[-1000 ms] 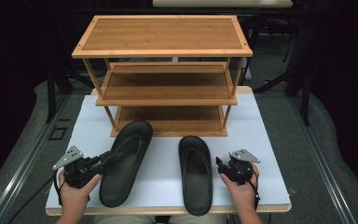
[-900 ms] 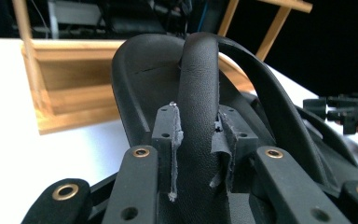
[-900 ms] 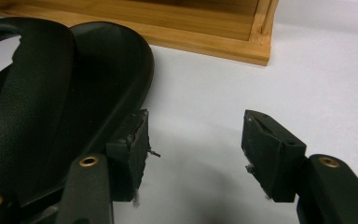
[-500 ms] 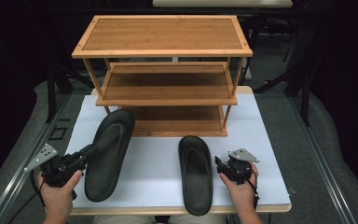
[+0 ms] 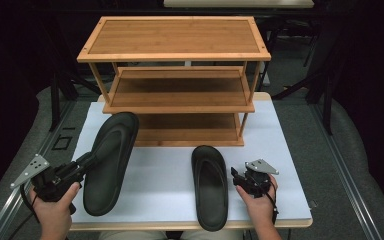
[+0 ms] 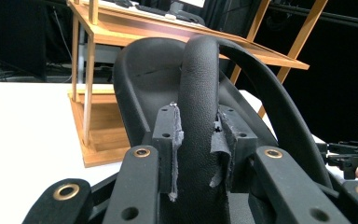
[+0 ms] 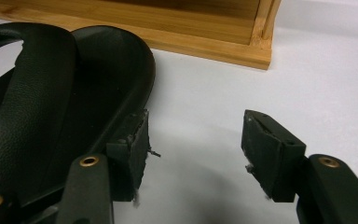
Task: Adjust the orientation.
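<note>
Tabletop [image 5: 290, 150]: left claw [image 6: 198, 140] grips sandal strap [image 6: 200, 93].

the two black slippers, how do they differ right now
The left slipper is clamped by its strap in the left tongs and angled toward the wooden rack; the right slipper lies flat and free, pointing straight at the rack, beside the open right tongs. The left one sits closer to the rack. Both are black, straps up.

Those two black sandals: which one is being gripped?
The left sandal: the left gripper pinches its strap. The right sandal lies flat, ungripped.
</note>
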A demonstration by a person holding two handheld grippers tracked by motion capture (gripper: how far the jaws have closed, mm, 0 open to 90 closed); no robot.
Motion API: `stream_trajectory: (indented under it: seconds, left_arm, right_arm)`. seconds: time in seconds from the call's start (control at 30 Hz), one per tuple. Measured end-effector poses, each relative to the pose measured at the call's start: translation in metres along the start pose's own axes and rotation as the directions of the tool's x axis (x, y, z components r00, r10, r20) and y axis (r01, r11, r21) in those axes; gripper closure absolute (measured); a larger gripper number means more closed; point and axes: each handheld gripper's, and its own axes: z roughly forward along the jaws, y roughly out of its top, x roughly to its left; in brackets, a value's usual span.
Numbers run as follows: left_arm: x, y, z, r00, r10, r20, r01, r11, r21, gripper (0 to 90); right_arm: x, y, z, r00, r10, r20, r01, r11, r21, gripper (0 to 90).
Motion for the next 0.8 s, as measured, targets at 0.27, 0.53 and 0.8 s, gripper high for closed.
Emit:
stream_trajectory:
  seconds: [0.27, 0.53, 0.8]
  left_arm:
    - [-0.004, 0.002, -0.001, 1.0, 0.003, 0.009, -0.003, 0.9999, -0.01, 71.2]
    - [-0.009, 0.008, 0.008, 0.9999, 0.001, 0.016, -0.001, 0.9999, -0.014, 71.3]
    - [-0.013, 0.033, 0.035, 0.9997, 0.009, 0.025, -0.008, 0.9993, -0.035, 71.3]
  right_arm:
    - [0.0, 0.0, 0.0, 1.0, 0.001, 0.0, -0.001, 1.0, -0.002, 41.0]
    - [0.001, -0.001, 0.001, 1.0, 0.007, 0.003, -0.007, 1.0, -0.004, 41.0]
    - [0.003, -0.001, 0.001, 1.0, 0.008, 0.001, -0.008, 1.0, -0.006, 41.0]
